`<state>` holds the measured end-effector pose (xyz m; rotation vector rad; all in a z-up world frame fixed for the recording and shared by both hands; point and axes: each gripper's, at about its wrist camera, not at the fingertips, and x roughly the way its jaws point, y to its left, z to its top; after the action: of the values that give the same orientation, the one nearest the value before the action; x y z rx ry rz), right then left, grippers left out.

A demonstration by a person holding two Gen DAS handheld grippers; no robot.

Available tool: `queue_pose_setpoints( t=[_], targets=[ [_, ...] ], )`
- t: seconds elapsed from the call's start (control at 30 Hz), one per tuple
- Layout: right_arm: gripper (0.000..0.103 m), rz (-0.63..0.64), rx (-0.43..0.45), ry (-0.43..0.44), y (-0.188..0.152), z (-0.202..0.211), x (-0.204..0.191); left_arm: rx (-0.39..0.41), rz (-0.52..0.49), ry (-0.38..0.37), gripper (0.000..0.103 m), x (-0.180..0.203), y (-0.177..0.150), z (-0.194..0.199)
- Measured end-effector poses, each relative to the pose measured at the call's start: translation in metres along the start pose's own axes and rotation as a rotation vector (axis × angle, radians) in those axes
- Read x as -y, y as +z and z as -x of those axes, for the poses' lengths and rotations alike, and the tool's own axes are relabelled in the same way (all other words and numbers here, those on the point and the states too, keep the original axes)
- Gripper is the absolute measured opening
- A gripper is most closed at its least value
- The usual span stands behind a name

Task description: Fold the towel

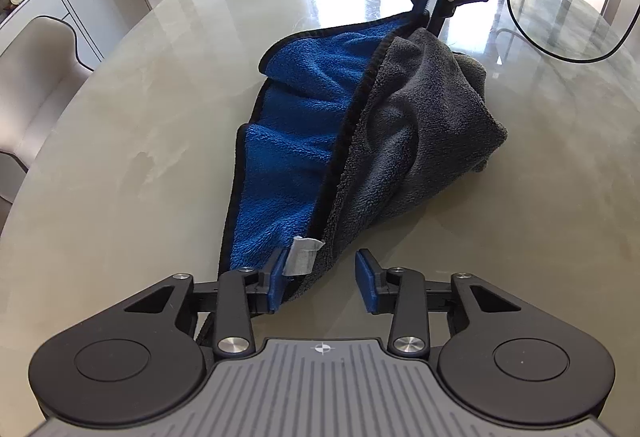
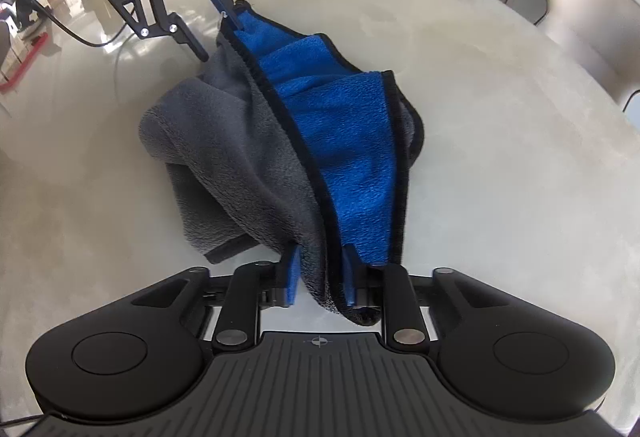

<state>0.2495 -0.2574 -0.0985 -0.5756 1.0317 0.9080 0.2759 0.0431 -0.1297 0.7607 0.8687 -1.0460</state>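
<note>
Mid-worktop (image 1: pixel 120 141): towel (image 1: pixel 392 141), blue on one face and grey on the other with black piping, bunched lengthwise into a rumpled ridge. Right tool (image 2: pixel 320 277) is clamped on one end. Left tool (image 1: pixel 322 277) stands apart, the towel's tagged corner against one pad only.

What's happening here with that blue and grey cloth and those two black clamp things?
A person is folding a towel, blue on one side and grey on the other, using two hand-held grippers on a pale marble-look table. The right gripper is clamped on one end of the towel. The left gripper sits at the opposite end by the label, jaws apart, not pinching it. The towel is still bunched up, not yet folded flat.
</note>
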Motion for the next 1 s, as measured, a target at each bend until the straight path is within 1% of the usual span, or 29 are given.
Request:
queue_pose_setpoints(
  t=[0.03,0.07,0.1,0.17,0.23,0.37,0.47,0.63,0.77,0.9,1.0],
  targets=[
    [0.01,0.005,-0.006,0.006,0.0,-0.001,-0.001,-0.005,-0.004,-0.003,0.025,0.0,0.0,0.0],
    [0.009,0.008,-0.008,0.006,0.0,-0.001,-0.002,-0.012,-0.008,-0.008,0.015,0.001,0.001,0.0],
    [0.008,0.01,-0.007,0.0,0.0,0.0,-0.003,-0.019,-0.016,-0.004,0.01,0.002,0.001,0.001],
    [0.007,0.013,-0.006,-0.009,0.001,0.001,-0.005,-0.03,-0.031,0.008,0.008,0.004,0.003,0.002],
    [0.007,0.023,0.0,-0.018,0.003,0.005,-0.009,-0.04,-0.03,0.014,0.007,0.005,0.005,0.002],
    [0.007,0.035,0.012,-0.07,0.008,0.015,-0.016,-0.052,-0.012,0.031,0.006,0.008,0.009,0.006],
    [0.007,0.059,0.035,-0.106,0.011,0.033,-0.023,-0.044,0.002,0.041,0.005,0.009,0.011,0.017],
    [0.007,0.088,0.079,-0.202,0.021,0.064,-0.032,-0.003,0.033,0.115,0.005,0.01,0.02,0.046],
    [0.007,0.14,0.122,-0.321,0.035,0.092,-0.048,0.011,0.025,0.195,0.005,0.016,0.035,0.073],
    [0.007,0.159,0.177,-0.408,0.049,0.122,-0.053,0.043,0.023,0.265,0.005,0.019,0.048,0.105],
    [0.007,0.177,0.218,-0.468,0.058,0.143,-0.054,0.07,0.026,0.339,0.005,0.017,0.06,0.131]
  ],
)
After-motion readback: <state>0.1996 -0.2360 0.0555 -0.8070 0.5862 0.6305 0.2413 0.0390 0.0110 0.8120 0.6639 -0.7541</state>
